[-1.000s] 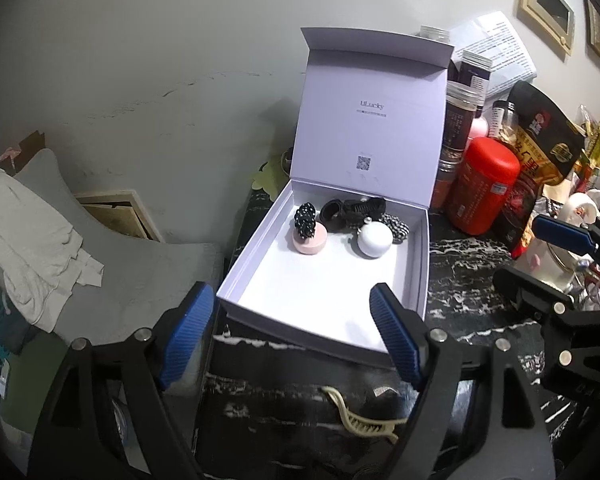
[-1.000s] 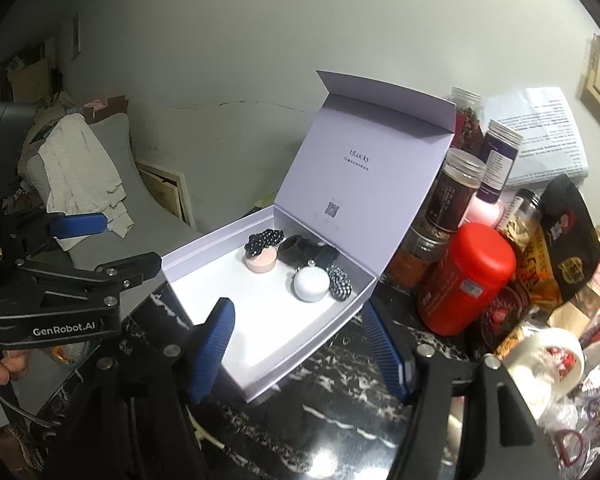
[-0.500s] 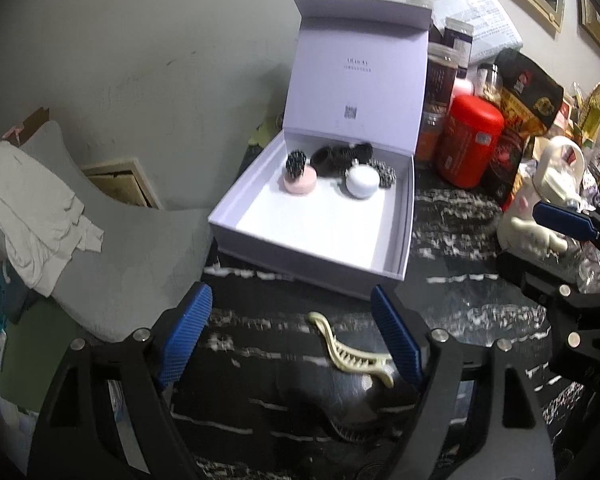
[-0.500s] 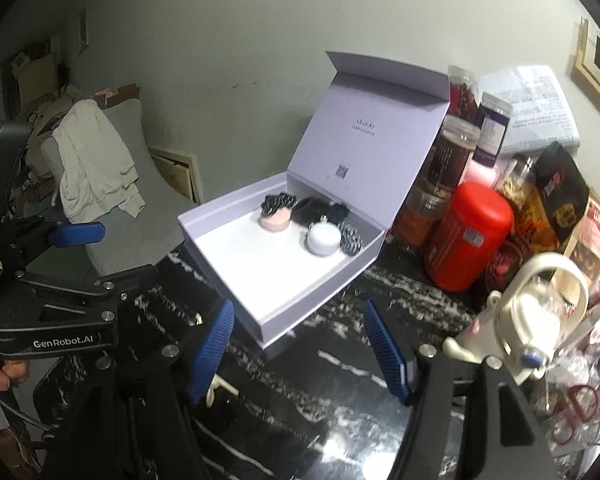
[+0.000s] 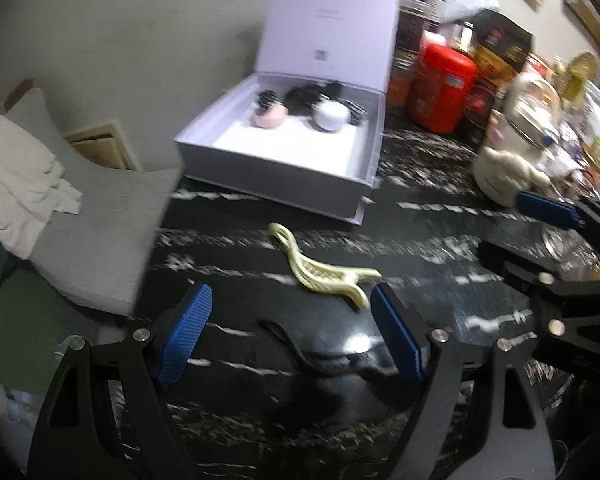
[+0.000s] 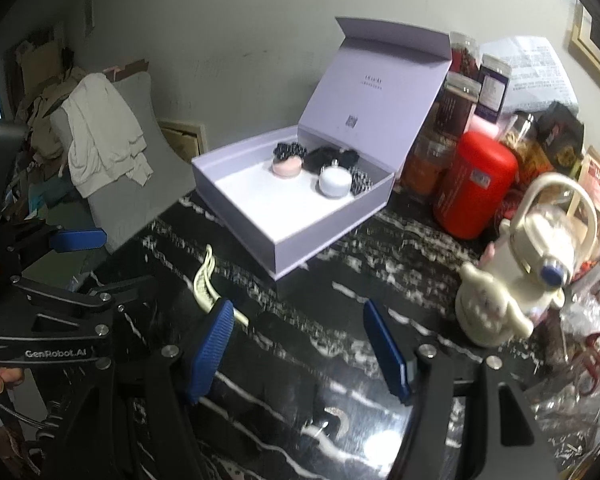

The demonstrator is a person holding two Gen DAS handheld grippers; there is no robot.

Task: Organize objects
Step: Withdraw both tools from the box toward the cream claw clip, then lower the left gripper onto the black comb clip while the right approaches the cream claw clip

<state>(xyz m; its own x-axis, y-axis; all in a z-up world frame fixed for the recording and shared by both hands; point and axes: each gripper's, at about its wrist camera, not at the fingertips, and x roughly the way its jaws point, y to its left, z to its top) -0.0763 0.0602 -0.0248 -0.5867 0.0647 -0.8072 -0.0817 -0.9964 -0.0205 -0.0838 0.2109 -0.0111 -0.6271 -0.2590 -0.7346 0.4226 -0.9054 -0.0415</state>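
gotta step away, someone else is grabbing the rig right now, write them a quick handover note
Left gripper: open, empty, low over the black marble table.
Right gripper: open, empty, over the same table.
Lavender gift box: lid up. Already at its back: pink jar, white jar, dark hair ties.
Left to do: cream hair claw clip lies on the table in front of the box, just ahead of the left gripper. A black clip seems to lie nearer, blurred.

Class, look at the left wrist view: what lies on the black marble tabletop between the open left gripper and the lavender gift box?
Only the cream plastic hair claw clip, lying flat between the left gripper and the lavender gift box.
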